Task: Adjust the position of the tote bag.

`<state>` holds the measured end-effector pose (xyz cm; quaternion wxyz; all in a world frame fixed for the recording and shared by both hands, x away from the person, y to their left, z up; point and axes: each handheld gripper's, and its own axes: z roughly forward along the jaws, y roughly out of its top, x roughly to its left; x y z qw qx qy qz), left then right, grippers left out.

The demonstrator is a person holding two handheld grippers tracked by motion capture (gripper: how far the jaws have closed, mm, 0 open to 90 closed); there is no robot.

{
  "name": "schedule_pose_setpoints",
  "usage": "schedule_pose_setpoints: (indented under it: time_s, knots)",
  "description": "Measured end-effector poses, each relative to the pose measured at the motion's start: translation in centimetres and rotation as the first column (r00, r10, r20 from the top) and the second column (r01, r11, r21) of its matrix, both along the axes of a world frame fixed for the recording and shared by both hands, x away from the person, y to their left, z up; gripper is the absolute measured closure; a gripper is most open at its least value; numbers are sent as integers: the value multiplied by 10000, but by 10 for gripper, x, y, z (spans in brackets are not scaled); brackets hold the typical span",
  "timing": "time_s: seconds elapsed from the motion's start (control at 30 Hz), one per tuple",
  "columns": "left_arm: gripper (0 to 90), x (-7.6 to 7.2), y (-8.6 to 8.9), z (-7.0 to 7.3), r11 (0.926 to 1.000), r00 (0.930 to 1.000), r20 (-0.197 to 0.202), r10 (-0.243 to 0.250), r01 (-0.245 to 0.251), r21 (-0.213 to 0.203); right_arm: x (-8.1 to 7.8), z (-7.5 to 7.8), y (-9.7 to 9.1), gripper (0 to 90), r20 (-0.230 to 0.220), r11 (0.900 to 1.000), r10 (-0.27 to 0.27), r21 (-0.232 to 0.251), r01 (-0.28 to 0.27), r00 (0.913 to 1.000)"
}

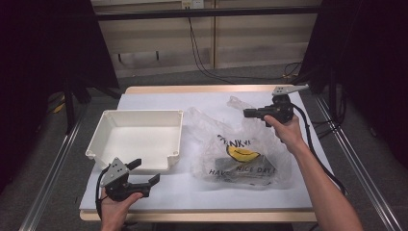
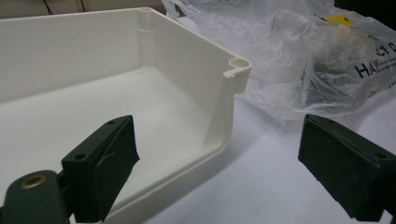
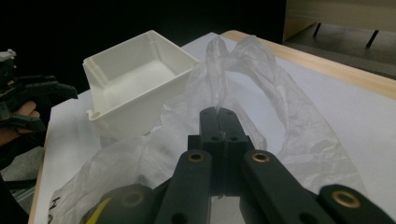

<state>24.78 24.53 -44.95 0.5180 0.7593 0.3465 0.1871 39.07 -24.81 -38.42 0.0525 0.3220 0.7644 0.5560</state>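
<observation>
Pinching the plastic bag's handle point(image 3: 219, 88), the right hand-held gripper point(image 3: 218, 112) grips it.

A lab-like recording room: black curtains point(image 1: 43, 53) hang at ten and two o'clock, metal rails point(image 1: 53, 168) flank the white-covered table point(image 1: 240, 192), cables point(image 1: 202, 57) trail over grey carpet at twelve o'clock, and plain wooden wall panels point(image 1: 250, 38) stand behind with a socket point(image 1: 191, 4).

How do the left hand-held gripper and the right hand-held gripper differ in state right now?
The left hand-held gripper has its jaws wide apart with nothing between them; the right hand-held gripper is shut on a handle of the plastic bag. The left one sits by the near corner of the white bin; the right one is over the bag's far end. Both are black.
</observation>
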Motion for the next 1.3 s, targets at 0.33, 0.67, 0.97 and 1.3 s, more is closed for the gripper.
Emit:
schedule_pose_setpoints:
  time_s: [0.33,0.67,0.97,1.3]
  knots:
    - [207,12,-13,17,9993,9992,327,-211,220,-291,-28,22,-30,900,819,9963,-500,732,440,9954]
    - [238,23,-22,27,9959,9985,360,-418,445,-787,-58,28,-49,900,1145,9875,-854,1415,689,9897]
    - [223,33,-35,35,9960,9970,509,-583,616,-654,-84,34,-54,900,1516,9871,-949,1427,733,9839]
    - [251,54,-54,44,9909,9942,477,-962,1002,-902,-116,35,-77,900,1738,9789,-1289,1799,972,9763]
